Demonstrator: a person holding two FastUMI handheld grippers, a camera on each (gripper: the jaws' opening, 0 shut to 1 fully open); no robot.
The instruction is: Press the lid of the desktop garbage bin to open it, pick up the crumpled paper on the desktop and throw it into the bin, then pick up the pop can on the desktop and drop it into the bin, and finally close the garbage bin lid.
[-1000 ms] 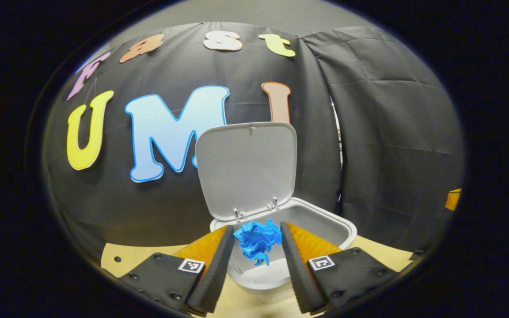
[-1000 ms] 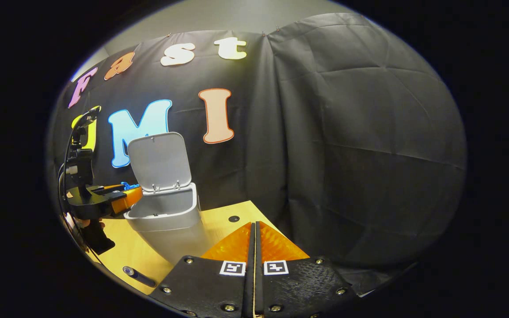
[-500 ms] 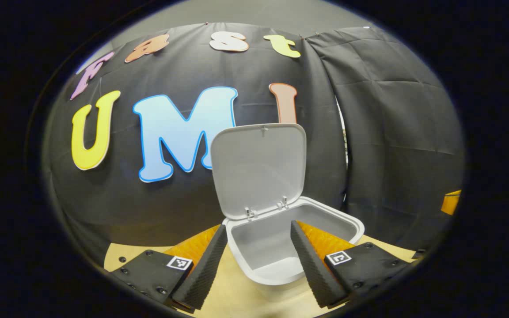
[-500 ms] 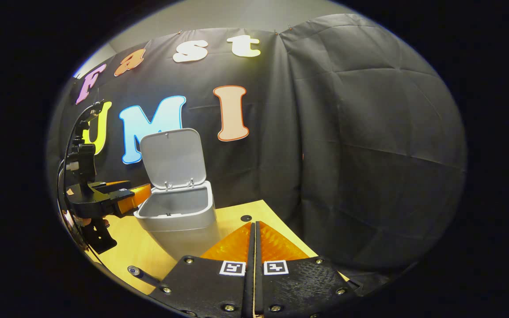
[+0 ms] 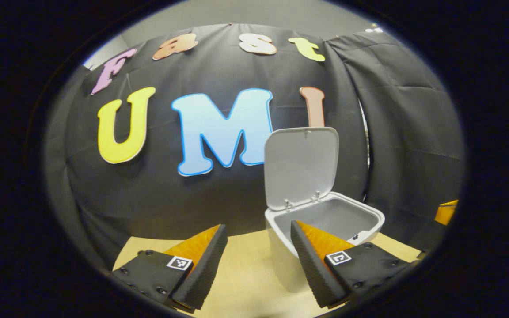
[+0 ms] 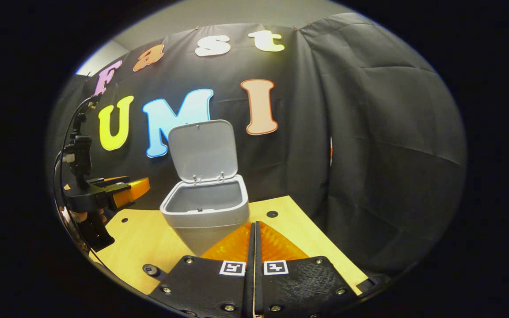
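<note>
The grey desktop bin [image 5: 287,260] [image 6: 206,218] stands on the wooden table with its lid [image 5: 301,165] [image 6: 202,150] tipped up against the wall. In the left gripper view my left gripper [image 5: 259,234] is open with nothing between its fingers, just left of the bin's front corner. In the right gripper view that same left gripper [image 6: 142,187] hangs left of the bin, a hand holding it. My right gripper [image 6: 253,227] is shut, fingers pressed together with nothing between them, close in front of the bin.
The wooden table [image 6: 148,240] [image 5: 245,274] has small dark holes [image 6: 272,214] in its top. Its far right edge runs along the black cloth wall. A cable [image 6: 71,128] rises from the left gripper.
The blue crumpled paper left my left gripper over the open bin and is gone from sight. The left gripper then drew back to the left. The right gripper view swung toward the bin.
</note>
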